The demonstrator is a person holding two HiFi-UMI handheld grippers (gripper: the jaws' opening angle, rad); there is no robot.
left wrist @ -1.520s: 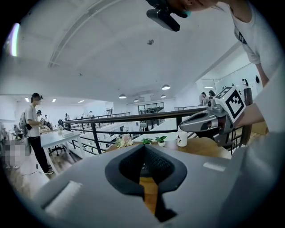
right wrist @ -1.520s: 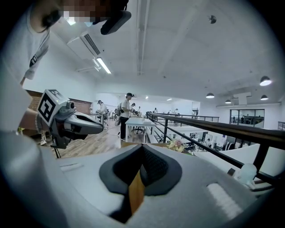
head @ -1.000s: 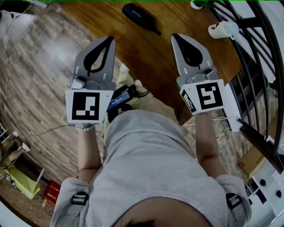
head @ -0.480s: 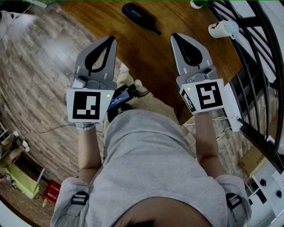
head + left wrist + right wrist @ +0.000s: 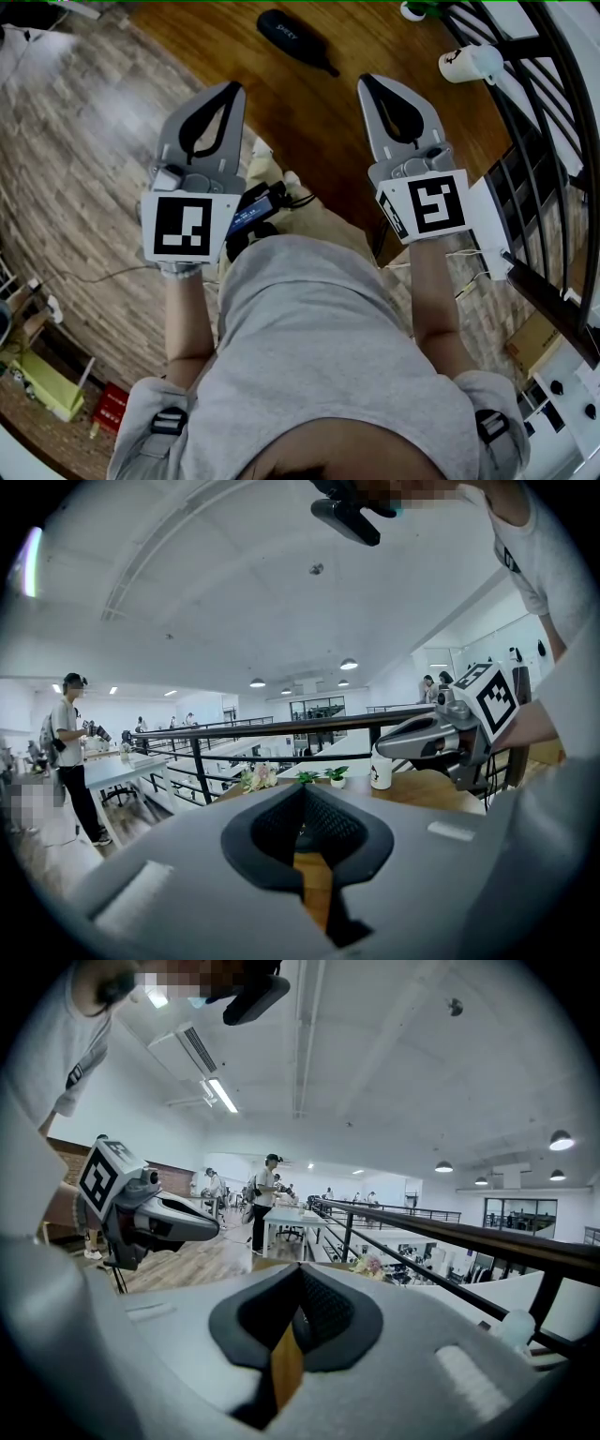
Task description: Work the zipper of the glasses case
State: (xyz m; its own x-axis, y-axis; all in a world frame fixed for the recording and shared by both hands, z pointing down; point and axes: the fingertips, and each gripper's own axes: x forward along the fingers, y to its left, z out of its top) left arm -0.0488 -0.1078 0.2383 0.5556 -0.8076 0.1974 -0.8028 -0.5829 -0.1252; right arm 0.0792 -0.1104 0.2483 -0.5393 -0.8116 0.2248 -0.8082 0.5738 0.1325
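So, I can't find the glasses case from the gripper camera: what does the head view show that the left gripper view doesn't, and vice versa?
Head view only: the black glasses case lying untouched on the wooden table, ahead of the grippers. Left gripper view only: the ceiling, a standing person, flowers. Both: the left gripper and right gripper, each shut and empty, the white mug, the railing.
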